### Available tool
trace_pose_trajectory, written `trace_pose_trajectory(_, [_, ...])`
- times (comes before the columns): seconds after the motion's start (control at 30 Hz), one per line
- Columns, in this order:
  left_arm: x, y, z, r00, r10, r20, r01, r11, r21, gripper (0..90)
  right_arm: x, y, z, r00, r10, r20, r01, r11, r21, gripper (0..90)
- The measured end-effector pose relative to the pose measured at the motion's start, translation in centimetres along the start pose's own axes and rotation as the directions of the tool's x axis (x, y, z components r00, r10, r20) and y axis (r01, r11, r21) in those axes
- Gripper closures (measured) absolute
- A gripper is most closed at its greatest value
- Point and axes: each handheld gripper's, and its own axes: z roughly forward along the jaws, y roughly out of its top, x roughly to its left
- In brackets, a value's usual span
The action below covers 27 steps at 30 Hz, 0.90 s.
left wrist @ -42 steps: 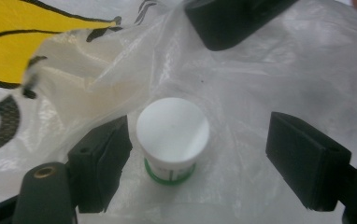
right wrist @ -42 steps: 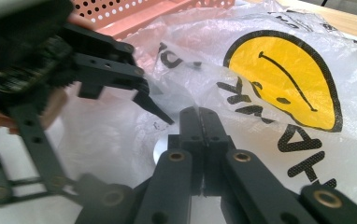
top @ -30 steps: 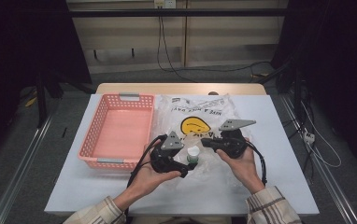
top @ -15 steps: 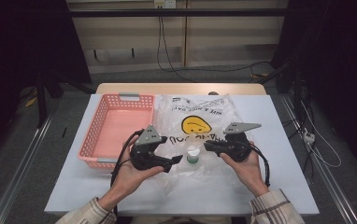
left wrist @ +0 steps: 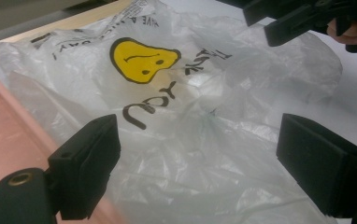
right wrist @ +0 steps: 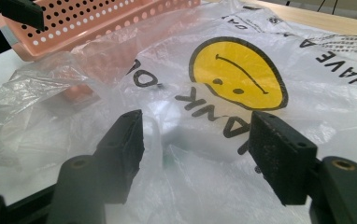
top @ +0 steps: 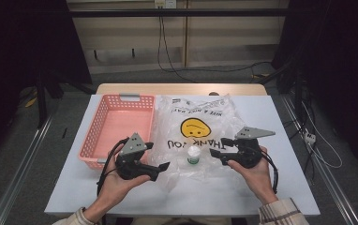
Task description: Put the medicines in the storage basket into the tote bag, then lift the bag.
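Tongs first: the left tongs stand released just off the bag's near-left edge, jaws wide with only loose film beyond them, and the right tongs have just been opening, nothing pinched between their pads, as their own camera confirms. Between the two, at about 6 o'clock of the printed face, sits the small white bottle, upright and seemingly inside or under the thin plastic bag; which of the two I cannot tell for sure. The bag lies spread at the middle of the white surface, its left edge lapping the pink basket at 9 o'clock. I judge the bag very light, limp and slippery, likely to slide, balloon and cling rather than keep any shape, so it wants a pinch on a bunched fold or along the mouth edge, not on the flat. The bottle looks light, rigid and easily tipped; its body under the cap seems the safest hold. The bag is clear and crinkled, printed with a yellow smiley and black "THANK YOU" lettering.
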Motion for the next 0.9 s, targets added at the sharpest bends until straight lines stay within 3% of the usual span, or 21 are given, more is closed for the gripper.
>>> trace_pose_trajectory(0.2, [-0.6,-1.1,-0.4,1.0,0.003,0.0,-0.003,0.9999,0.016,12.9,-0.1,-1.0,-0.9,0.9986,0.022,0.049,-0.022,1.0,0.009,26.8])
trace_pose_trajectory(0.37, [-1.4,-1.5,-1.3,0.9999,0.012,-0.004,-0.012,0.9999,0.003,12.9,0.2,-1.6,-1.9,0.9977,0.023,0.065,-0.023,1.0,0.007,26.5])
trace_pose_trajectory(0.53, [-1.9,-2.6,-1.5,0.9999,0.008,0.009,-0.008,0.9996,0.027,15.3,-0.2,-2.2,-3.0,0.9956,0.029,0.089,-0.03,0.999,0.011,26.5])
trace_pose_trajectory(0.73, [-2.8,-3.3,-1.5,0.9989,0.035,0.031,-0.037,0.9982,0.048,15.3,-0.6,-3.5,-4.6,0.9919,0.044,0.119,-0.047,0.999,0.021,26.0])
trace_pose_trajectory(0.9, [-3.9,-3.9,-1.7,0.9973,0.062,0.038,-0.064,0.9961,0.061,15.3,0.2,-4.7,-5.4,0.9929,0.045,0.11,-0.049,0.998,0.03,29.8])
